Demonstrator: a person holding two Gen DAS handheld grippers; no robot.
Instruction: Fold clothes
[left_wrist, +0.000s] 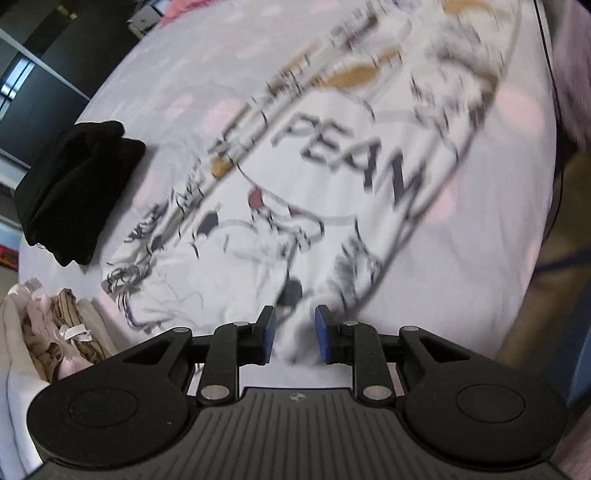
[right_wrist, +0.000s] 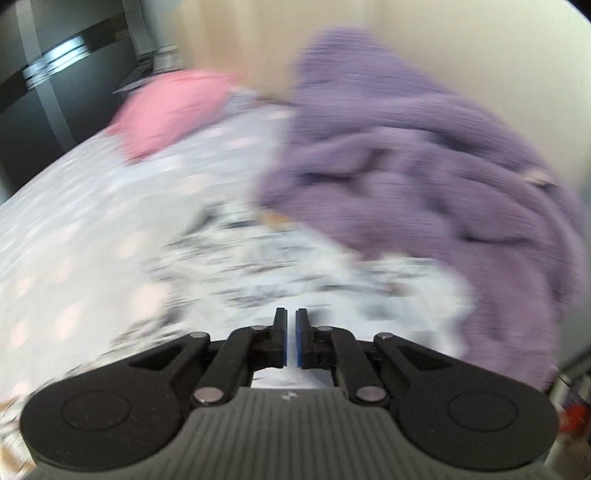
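I have my left hand-held gripper (left_wrist: 294, 334) a little open over the white printed shirt (left_wrist: 314, 192) on the bed (left_wrist: 480, 236), and my right hand-held gripper (right_wrist: 291, 338) nearly shut and empty, so the shirt lies flat for folding.

A white printed shirt (left_wrist: 325, 206) was spread flat on the bed, blurred in the left wrist view, with dark lettering, a curved dark line and tan and red patches seen across it. Its near edge was bunched into a raised fold low in that view. In the right wrist view the same shirt (right_wrist: 280, 258) was seen as a smeared white cloth with dark marks, its far side touched or overlapped by a heaped purple knit garment (right_wrist: 424, 184).
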